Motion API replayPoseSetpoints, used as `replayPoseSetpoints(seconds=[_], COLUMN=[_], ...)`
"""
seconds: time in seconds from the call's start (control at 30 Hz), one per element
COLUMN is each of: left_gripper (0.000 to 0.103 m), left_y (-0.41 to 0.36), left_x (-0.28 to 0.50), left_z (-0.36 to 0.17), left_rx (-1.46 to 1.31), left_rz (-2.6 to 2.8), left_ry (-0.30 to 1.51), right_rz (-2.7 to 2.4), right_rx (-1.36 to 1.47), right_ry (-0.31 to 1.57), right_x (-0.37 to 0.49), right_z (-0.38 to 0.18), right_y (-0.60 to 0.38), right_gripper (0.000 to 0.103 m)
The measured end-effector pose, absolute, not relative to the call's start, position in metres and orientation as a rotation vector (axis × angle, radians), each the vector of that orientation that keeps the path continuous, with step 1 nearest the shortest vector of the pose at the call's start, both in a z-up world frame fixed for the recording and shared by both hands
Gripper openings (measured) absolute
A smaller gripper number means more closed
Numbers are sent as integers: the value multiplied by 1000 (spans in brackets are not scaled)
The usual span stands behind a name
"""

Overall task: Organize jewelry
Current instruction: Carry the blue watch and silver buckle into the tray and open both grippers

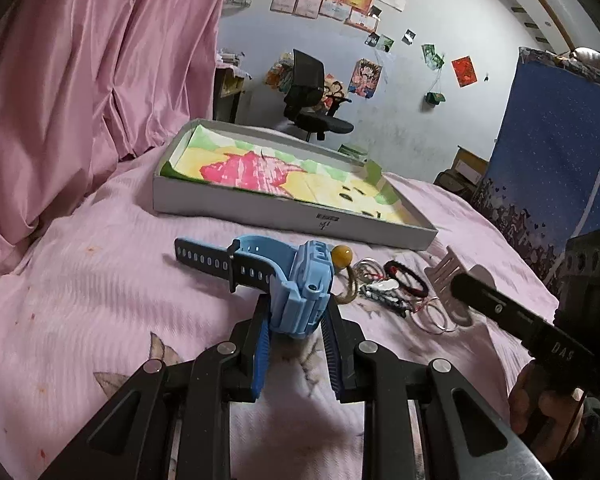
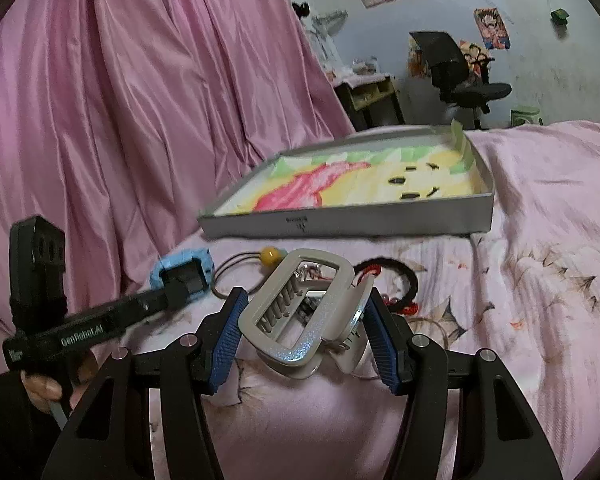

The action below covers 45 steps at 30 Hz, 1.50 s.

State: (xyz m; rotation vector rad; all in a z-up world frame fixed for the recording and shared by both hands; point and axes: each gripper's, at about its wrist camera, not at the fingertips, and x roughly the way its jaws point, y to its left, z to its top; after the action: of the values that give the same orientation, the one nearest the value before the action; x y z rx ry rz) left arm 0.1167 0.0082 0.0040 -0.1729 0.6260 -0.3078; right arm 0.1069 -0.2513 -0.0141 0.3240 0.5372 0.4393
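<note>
My left gripper (image 1: 294,326) is shut on a light blue watch (image 1: 300,292) with a dark strap, held just above the pink bedspread. My right gripper (image 2: 306,330) is shut on a large grey hair claw clip (image 2: 300,312). Between them lies a pile of jewelry: a hair tie with a yellow bead (image 1: 342,257), a red and black bracelet (image 1: 406,282) and thin silver bangles (image 1: 436,318). Behind it sits a shallow grey box (image 1: 284,210) lined with a coloured drawing. The box also shows in the right wrist view (image 2: 352,222).
A pink satin curtain (image 1: 92,60) hangs along the left side of the bed. A blue patterned board (image 1: 552,152) stands at the right. A black office chair (image 1: 312,96) and a poster-covered wall are far behind.
</note>
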Motion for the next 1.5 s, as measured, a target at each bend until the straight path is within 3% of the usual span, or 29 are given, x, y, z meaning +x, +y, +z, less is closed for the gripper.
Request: replayPoseSetpoints(seconds=[0.27, 0.47, 0.8, 1.17, 1.37, 1.5], left_gripper=[23, 23, 23, 24, 35, 56], left_y=[14, 20, 32, 27, 26, 24], left_x=[129, 180, 266, 285, 269, 249], left_z=[31, 51, 35, 12, 16, 23], left_rx=[-208, -217, -238, -260, -255, -234], left_rz=[-293, -254, -236, -253, -276, -263], left_ry=[558, 544, 680, 806, 761, 702], right_rz=[460, 457, 447, 408, 387, 374], right_rx=[339, 335, 293, 241, 270, 280], right_ry=[484, 489, 584, 737, 728, 674], right_x=[114, 162, 256, 289, 279, 263], right_z=[10, 27, 19, -7, -5, 4], right_y=[-255, -251, -205, -183, -196, -207], right_gripper=[54, 54, 54, 54, 55, 66])
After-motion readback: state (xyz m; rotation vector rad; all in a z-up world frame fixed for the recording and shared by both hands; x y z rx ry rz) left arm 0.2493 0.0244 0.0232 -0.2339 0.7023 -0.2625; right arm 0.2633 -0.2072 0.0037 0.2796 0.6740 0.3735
